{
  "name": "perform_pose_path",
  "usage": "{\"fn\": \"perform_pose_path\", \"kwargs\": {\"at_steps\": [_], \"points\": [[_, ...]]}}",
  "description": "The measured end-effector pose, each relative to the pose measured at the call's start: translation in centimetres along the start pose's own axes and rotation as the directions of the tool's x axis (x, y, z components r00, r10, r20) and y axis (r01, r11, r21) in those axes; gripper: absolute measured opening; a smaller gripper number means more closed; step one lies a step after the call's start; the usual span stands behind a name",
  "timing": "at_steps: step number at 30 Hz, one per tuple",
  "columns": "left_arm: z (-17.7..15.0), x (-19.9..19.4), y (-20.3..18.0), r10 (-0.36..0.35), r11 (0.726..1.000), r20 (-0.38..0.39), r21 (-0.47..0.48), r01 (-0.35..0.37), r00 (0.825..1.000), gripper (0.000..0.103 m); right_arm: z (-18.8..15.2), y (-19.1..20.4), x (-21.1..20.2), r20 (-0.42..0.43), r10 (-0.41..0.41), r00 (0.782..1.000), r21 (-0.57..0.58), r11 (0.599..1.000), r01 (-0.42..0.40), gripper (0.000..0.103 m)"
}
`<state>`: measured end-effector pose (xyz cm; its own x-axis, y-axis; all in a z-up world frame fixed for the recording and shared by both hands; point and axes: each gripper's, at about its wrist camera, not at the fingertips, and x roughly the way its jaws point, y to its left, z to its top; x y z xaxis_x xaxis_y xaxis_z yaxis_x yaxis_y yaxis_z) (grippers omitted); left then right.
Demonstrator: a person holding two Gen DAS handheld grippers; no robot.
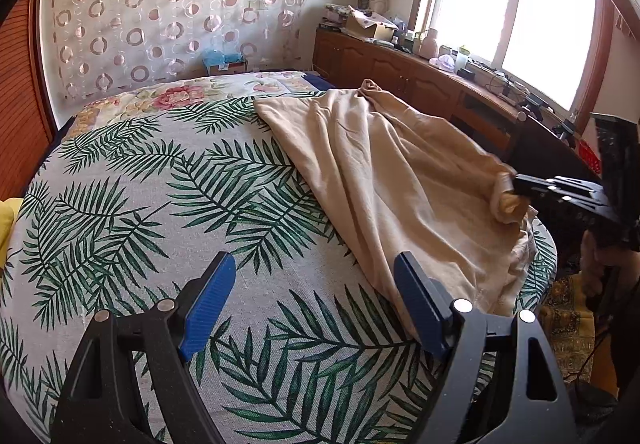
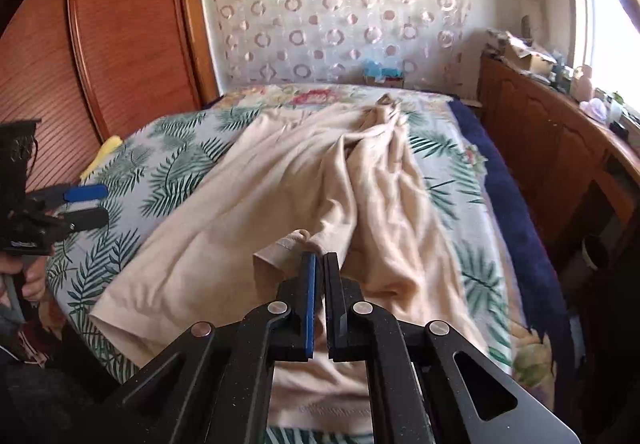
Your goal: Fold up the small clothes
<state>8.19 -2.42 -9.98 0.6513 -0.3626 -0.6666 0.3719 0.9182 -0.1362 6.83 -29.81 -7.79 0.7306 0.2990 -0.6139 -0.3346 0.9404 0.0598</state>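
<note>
Home bedroom, bed (image 1: 120, 204) with leaf-print cover, wooden cabinets (image 1: 400, 72), curtained window (image 1: 500, 4)

The left wrist camera sits low and close over the near end of the bed (image 1: 120, 204), looking down along its gripper towards the patterned curtain (image 1: 180, 4) at the bed's far end, angled right to the window (image 1: 512, 4). The right wrist camera looks from the bed's foot, tilted down, straight up its length. Both views share the bed, the beige garment (image 2: 280, 180) and that curtain.

bed (image 1: 120, 204): leaf-print cover | on it: beige garment (image 1: 380, 172), rumpled
</note>
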Motion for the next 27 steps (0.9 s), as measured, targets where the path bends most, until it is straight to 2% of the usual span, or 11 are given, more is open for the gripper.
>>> {"fn": "perform_pose_path", "kwargs": {"at_steps": [3,7,9,13,15,18,22,27], "points": [[0.0,0.2,-0.4,-0.007,1.0,-0.004,0.006,0.007,1.0,0.082,-0.9,-1.3,-2.9,0.031,-0.05,0.998,0.03,0.998,0.049,0.003],[0.0,0.4,-1.0,-0.019,1.0,-0.01,0.018,0.02,1.0,0.082,-2.8,-3.0,-4.6,-0.015,-0.087,0.996,0.056,0.995,0.088,0.003],[0.1,0.6,-1.4,-0.027,0.999,-0.017,0.023,0.027,0.999,0.082,-3.6,-3.7,-4.5,-0.058,-0.08,0.995,0.081,0.993,0.085,0.004],[0.1,0.7,-2.1,-0.029,0.999,-0.023,0.039,0.03,0.999,0.082,-4.0,-4.4,-5.1,-0.095,-0.112,0.989,0.07,0.99,0.119,0.017],[0.1,0.9,-2.3,-0.034,0.999,-0.025,0.042,0.035,0.999,0.082,-3.3,-4.4,-5.9,-0.08,-0.135,0.988,0.06,0.988,0.14,0.032],[0.1,1.2,-2.8,-0.038,0.998,-0.031,0.046,0.039,0.999,0.082,-2.4,-4.5,-6.7,-0.037,-0.169,0.985,0.068,0.983,0.171,0.048],[0.1,1.6,-3.5,-0.043,0.997,-0.043,0.063,0.046,0.998,0.082,-1.4,-3.2,-5.7,0.001,-0.147,0.989,0.062,0.987,0.146,0.049],[0.0,2.2,-3.9,-0.057,0.996,-0.063,0.065,0.061,0.996,0.082,-0.6,-1.7,-2.7,-0.007,-0.06,0.998,0.081,0.995,0.061,0.049]]}}
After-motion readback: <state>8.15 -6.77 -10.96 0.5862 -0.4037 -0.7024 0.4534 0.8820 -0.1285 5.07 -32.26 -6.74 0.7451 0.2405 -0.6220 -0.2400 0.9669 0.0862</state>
